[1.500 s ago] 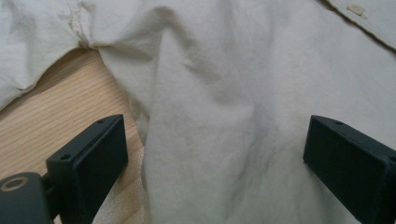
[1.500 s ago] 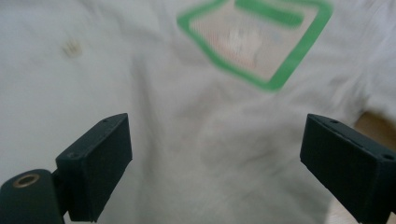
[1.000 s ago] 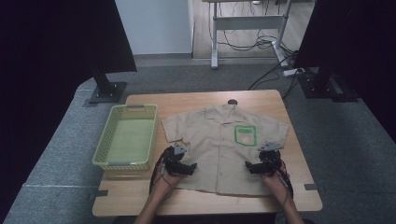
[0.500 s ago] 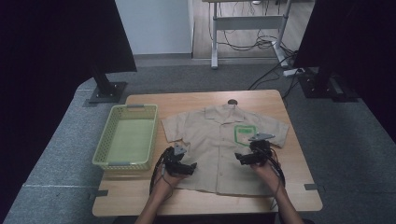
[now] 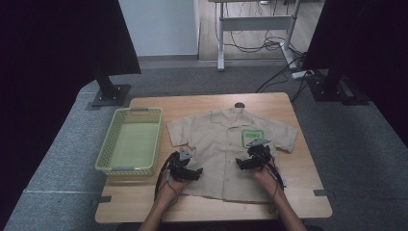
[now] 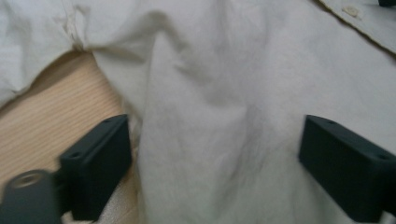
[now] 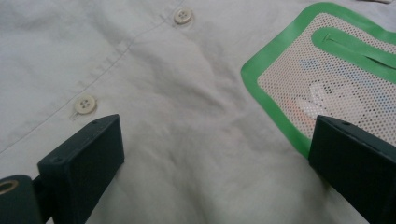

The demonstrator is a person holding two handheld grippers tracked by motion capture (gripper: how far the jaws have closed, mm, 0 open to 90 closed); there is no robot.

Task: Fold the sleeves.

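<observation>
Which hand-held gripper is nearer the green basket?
Left. The left hand-held gripper sits on the shirt at its edge, just beside the green basket. The right hand-held gripper is farther off, over the shirt's middle near the green-bordered pocket.

Wooden table (image 5: 298, 192): beige shirt (image 5: 219, 154) spread flat, green basket (image 5: 130, 144) beside it.

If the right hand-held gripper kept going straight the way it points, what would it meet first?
Probably the beige button-up shirt itself: the right hand-held gripper has open jaws over the cloth between the button placket and the green-edged mesh pocket patch.
</observation>
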